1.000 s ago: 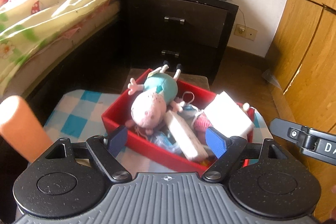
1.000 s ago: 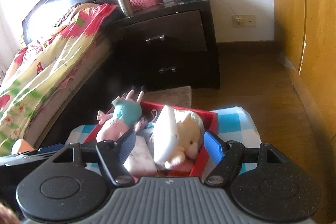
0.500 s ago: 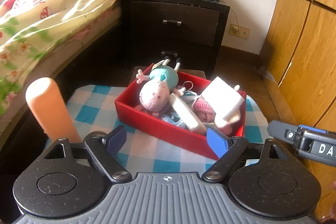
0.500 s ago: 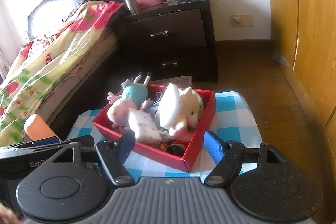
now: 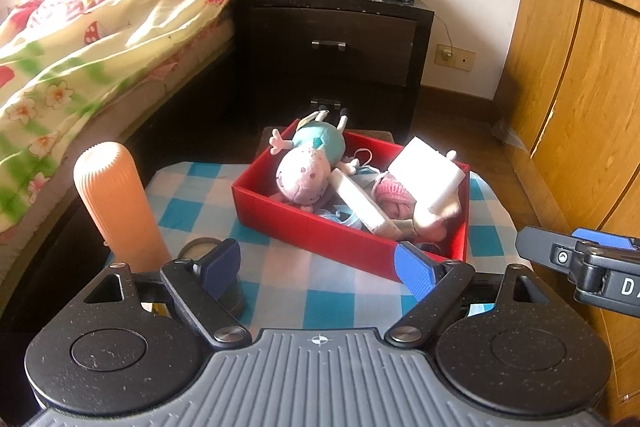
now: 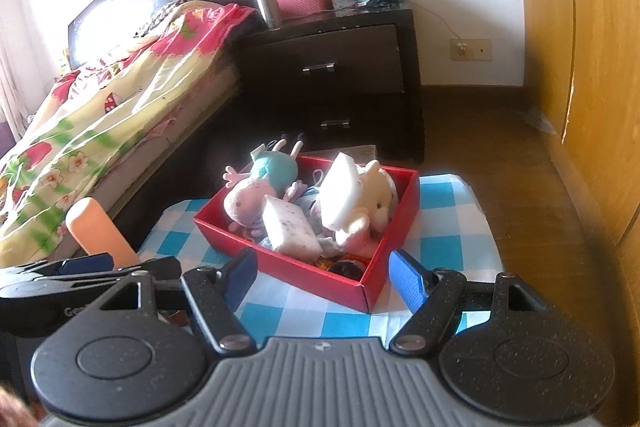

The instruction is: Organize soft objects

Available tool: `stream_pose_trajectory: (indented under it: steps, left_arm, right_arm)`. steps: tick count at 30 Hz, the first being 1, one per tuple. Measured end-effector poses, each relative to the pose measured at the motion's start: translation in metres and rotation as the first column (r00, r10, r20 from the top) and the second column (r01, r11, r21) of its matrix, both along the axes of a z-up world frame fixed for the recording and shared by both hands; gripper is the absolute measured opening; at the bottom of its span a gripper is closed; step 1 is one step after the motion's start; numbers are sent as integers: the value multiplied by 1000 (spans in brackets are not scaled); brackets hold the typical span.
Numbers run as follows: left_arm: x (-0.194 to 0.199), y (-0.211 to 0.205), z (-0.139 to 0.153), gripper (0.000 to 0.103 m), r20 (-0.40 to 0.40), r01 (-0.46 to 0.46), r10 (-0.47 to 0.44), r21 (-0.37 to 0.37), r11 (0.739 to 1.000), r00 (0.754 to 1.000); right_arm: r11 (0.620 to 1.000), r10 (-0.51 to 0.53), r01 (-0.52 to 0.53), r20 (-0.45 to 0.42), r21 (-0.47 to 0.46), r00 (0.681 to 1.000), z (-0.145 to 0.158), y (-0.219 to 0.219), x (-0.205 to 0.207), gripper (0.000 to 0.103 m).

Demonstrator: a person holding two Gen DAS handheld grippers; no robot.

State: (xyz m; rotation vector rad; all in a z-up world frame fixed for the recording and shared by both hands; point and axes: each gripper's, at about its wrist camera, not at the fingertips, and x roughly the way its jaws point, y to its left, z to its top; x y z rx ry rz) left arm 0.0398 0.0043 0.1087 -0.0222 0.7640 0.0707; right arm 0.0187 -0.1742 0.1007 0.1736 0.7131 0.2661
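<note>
Red box (image 5: 308, 227), two plush toys, two sponges

A red box (image 5: 308, 227) sits on the blue-and-white checked cloth (image 5: 200, 203), filled with soft things. A pink pig plush (image 5: 310, 167) in a teal dress lies head toward the camera at its left; a speckled white sponge (image 6: 292, 227) and a cream plush (image 6: 374, 199) under a white block (image 5: 426, 175) crowd the right.

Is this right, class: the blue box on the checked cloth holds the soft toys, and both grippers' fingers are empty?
One thing is wrong: the box is red, not blue, as the left wrist view shows. It does sit on the checked cloth and holds the soft toys, and both grippers' fingers are empty.
</note>
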Motion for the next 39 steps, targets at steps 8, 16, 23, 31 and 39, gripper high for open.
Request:
stream_pose_trajectory:
  steps: [8, 16, 23, 31, 39]
  left_arm:
    - [-7, -4, 0, 83, 6, 12, -12, -10, 1000, 1000]
    - [-7, -5, -2, 84, 2, 8, -8, -9, 1000, 1000]
    - [-7, -6, -3, 84, -3, 11, -11, -16, 1000, 1000]
    - [-6, -6, -3, 86, -4, 6, -6, -32, 999, 1000]
    - [-8, -11, -2, 86, 3, 9, -9, -25, 1000, 1000]
  right_arm:
    - [1000, -7, 7, 12, -5, 1000, 0, -1, -8, 52]
    - [1000, -23, 23, 25, -15, 999, 1, -3, -9, 52]
    - [999, -27, 28, 22, -24, 999, -3, 1, -9, 52]
    - [999, -32, 33, 27, -31, 999, -4, 2, -9, 52]
    - [999, -44, 45, 34, -28, 998, -5, 2, -10, 52]
